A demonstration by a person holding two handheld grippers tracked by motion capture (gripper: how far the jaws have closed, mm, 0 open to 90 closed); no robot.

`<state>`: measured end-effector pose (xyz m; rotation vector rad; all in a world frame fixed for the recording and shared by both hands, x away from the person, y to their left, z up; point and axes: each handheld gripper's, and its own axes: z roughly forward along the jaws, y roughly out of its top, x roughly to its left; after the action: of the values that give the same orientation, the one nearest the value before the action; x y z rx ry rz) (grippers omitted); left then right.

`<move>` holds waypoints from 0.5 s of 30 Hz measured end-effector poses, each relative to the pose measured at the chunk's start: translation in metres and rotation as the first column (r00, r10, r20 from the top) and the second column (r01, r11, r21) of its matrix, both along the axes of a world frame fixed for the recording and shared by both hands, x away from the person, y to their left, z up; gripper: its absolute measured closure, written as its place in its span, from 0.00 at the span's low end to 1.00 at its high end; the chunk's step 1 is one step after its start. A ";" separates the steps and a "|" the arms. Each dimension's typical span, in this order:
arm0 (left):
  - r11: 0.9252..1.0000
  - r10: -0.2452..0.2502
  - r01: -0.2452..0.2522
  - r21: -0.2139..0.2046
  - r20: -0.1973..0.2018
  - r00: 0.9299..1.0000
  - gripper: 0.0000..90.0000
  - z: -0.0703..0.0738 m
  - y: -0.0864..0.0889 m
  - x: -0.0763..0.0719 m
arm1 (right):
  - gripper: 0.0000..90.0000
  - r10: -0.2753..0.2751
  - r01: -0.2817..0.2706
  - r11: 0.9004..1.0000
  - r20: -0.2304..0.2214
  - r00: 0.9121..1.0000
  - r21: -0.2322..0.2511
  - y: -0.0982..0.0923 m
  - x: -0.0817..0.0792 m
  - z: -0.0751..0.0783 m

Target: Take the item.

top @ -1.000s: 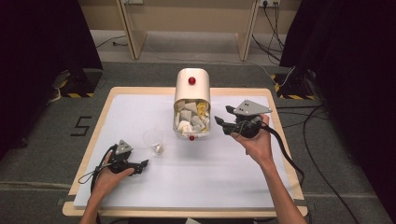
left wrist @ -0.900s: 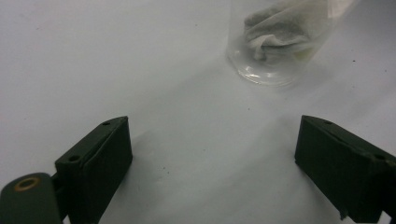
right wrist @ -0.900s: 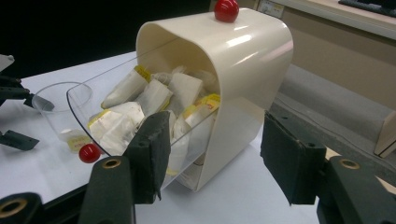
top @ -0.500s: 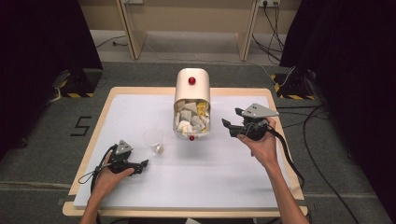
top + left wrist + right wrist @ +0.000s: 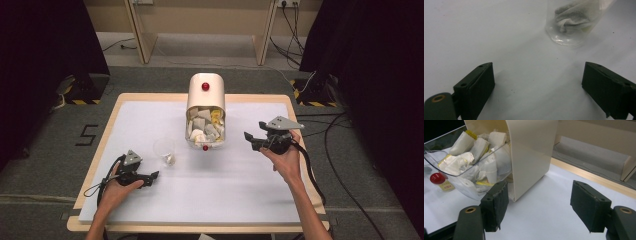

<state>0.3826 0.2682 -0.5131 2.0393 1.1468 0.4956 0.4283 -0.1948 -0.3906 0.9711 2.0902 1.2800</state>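
Note:
A cream dispenser box (image 5: 205, 95) with a red knob stands at the table's middle back. Its clear drawer (image 5: 205, 129) is tipped open and holds several tea bags (image 5: 466, 157). A clear plastic cup (image 5: 164, 150) with one tea bag in it stands to the drawer's left. My left gripper (image 5: 151, 176) rests open on the table, pointing at the cup (image 5: 571, 22) a short way ahead of its jaws. My right gripper (image 5: 252, 140) hovers right of the drawer, beside the box (image 5: 534, 152). Its jaws have just been opening, and they stand open with nothing between them.
A white mat (image 5: 240, 190) covers the wooden table (image 5: 295, 100). A small red knob (image 5: 436, 178) sits on the drawer's front. Cables trail from both grippers, the right one off the table's right edge. Dark curtains and floor surround the table.
My right gripper has drifted lower and to the right, away from the drawer, and its jaws have spread wider. The left hand, cup and box have stayed put.

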 end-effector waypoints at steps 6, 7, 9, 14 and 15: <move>1.000 0.000 0.000 0.000 0.000 1.000 0.11 0.000 0.000 0.000 | 0.33 -0.004 0.004 1.000 -0.020 1.000 -0.010 -0.003 -0.001 -0.011; 1.000 0.000 0.000 0.000 0.000 1.000 0.11 0.000 0.000 0.000 | 0.33 -0.005 0.005 1.000 -0.025 1.000 -0.014 -0.003 -0.002 -0.013; 1.000 0.000 0.000 0.001 0.000 1.000 0.11 0.000 0.000 0.000 | 0.32 -0.011 0.010 1.000 -0.040 0.999 -0.020 -0.004 -0.002 -0.019; 1.000 0.000 0.000 0.001 0.001 1.000 0.11 0.000 0.000 0.000 | 0.31 -0.015 0.012 0.999 -0.078 0.997 -0.047 -0.006 -0.004 -0.035; 1.000 0.000 0.000 0.000 0.000 1.000 0.11 0.000 0.000 0.000 | 0.31 -0.016 0.012 0.999 -0.086 0.996 -0.049 -0.006 -0.004 -0.038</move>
<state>0.3825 0.2681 -0.5131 2.0394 1.1467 0.4959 0.4243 -0.2011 -0.4286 1.0350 2.1660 1.1945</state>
